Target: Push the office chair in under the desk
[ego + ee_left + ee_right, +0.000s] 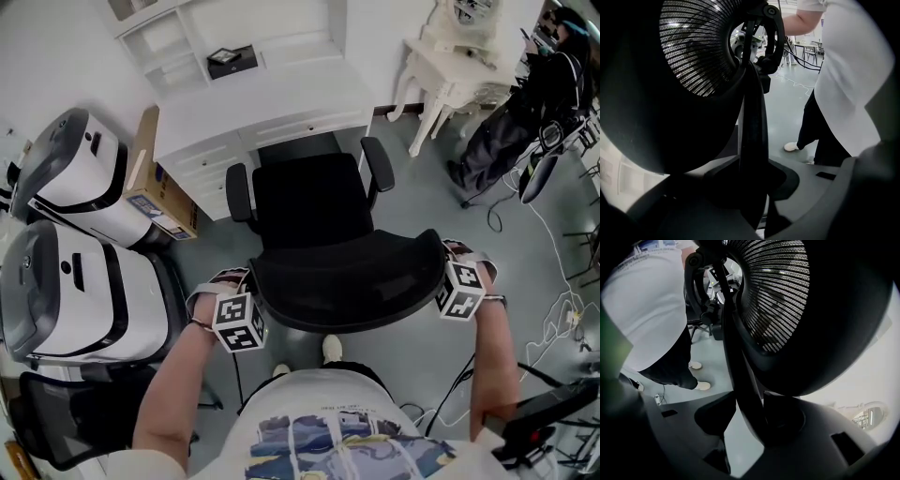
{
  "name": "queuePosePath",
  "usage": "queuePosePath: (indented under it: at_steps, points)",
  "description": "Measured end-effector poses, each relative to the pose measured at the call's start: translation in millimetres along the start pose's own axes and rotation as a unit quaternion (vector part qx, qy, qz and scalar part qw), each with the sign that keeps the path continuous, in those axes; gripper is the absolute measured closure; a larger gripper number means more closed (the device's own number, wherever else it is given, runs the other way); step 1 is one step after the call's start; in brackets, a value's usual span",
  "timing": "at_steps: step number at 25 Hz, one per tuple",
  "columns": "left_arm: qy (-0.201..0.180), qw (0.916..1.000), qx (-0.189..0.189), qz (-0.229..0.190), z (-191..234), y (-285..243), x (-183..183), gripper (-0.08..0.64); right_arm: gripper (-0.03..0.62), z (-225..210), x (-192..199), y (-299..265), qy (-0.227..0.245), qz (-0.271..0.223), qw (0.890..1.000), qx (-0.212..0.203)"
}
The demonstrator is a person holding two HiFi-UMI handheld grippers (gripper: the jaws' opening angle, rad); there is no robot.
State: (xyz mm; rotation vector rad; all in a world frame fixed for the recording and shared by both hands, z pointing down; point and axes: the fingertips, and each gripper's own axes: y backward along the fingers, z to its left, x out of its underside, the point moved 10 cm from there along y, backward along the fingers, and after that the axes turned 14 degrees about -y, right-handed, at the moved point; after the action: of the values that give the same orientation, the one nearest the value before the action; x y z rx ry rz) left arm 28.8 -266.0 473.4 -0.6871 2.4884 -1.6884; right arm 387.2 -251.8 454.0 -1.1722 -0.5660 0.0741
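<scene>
A black office chair [309, 202] stands on the grey floor facing the white desk [272, 103], its seat partly in front of the desk's knee gap. Its mesh backrest [347, 277] is nearest to me. My left gripper [239, 286] grips the backrest's left edge and my right gripper [453, 262] its right edge. In the left gripper view the jaws [754, 183] are closed on the dark backrest rim [752, 117]. In the right gripper view the rim [736, 357] runs between the jaws [750, 423], pressed against the right pad and touched by the left pad's tip.
Two white and grey machines [75, 178] [66, 291] stand at the left beside a cardboard box [150, 178]. A white side table [450, 66] and a black bag [506, 131] are at the right, with cables [562, 309] on the floor. Another black chair [56, 422] is at the bottom left.
</scene>
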Motion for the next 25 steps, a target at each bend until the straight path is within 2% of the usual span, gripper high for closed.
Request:
queuePosePath:
  at_steps: [15,25]
  points:
    - [0.021,0.9997,-0.005,0.010,51.0,-23.6,0.1,0.457,0.394,-69.3,-3.5,-25.0,0.027,-0.003,1.000,-0.006]
    - [0.023,0.9997,-0.004,0.009,64.3,-27.4,-2.9,0.456,0.394,-85.4,-2.3,-26.7,0.029,-0.007,1.000,-0.008]
